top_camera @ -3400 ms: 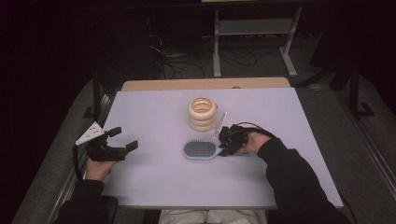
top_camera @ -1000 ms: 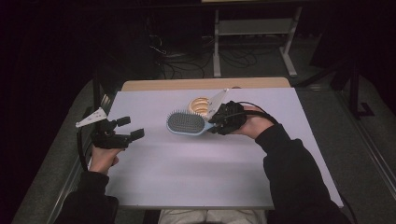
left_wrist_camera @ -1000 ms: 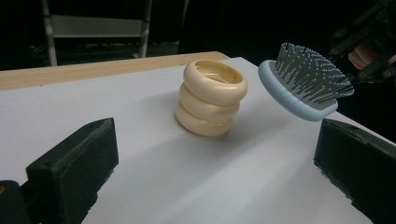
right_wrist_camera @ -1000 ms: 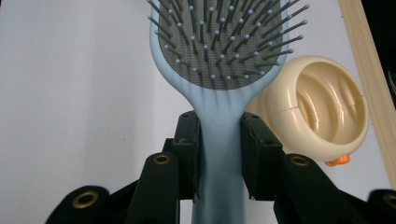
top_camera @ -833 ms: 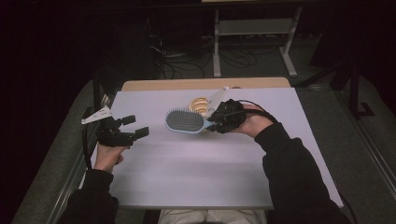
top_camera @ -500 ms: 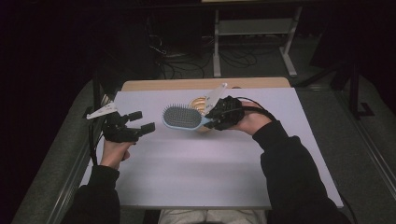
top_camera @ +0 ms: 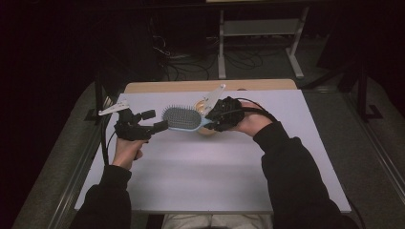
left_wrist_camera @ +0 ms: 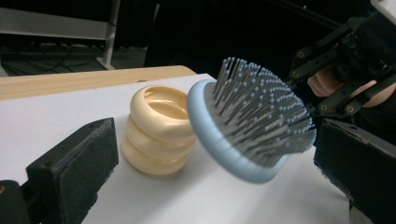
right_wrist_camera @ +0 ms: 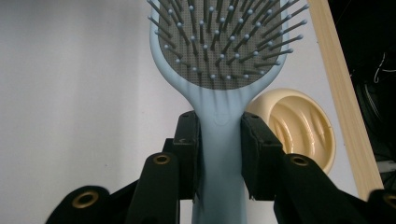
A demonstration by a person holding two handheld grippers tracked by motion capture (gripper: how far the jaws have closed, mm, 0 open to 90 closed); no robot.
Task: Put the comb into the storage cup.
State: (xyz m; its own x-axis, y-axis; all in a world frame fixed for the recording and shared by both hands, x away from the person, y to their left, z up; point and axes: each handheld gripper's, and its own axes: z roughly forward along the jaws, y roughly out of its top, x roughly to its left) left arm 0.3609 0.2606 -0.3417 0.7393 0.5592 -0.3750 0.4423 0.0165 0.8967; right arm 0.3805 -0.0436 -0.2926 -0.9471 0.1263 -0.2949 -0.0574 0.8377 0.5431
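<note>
The pale blue hairbrush (top_camera: 183, 119) hangs in the air just in front of the stack of cream rings (left_wrist_camera: 158, 130), bristles up, its handle clenched between the jaws of the right gripper (right_wrist_camera: 219, 135). Its head points at the left gripper (top_camera: 152, 121), whose jaws stand released and wide, one to each side of the brush head without pressing on it. This looks like the middle of a hand-over above the white table (top_camera: 200, 181). The next move calls for the left jaws to close squarely on the head's rim, clear of the bristles, before the right grip lets go.
</note>
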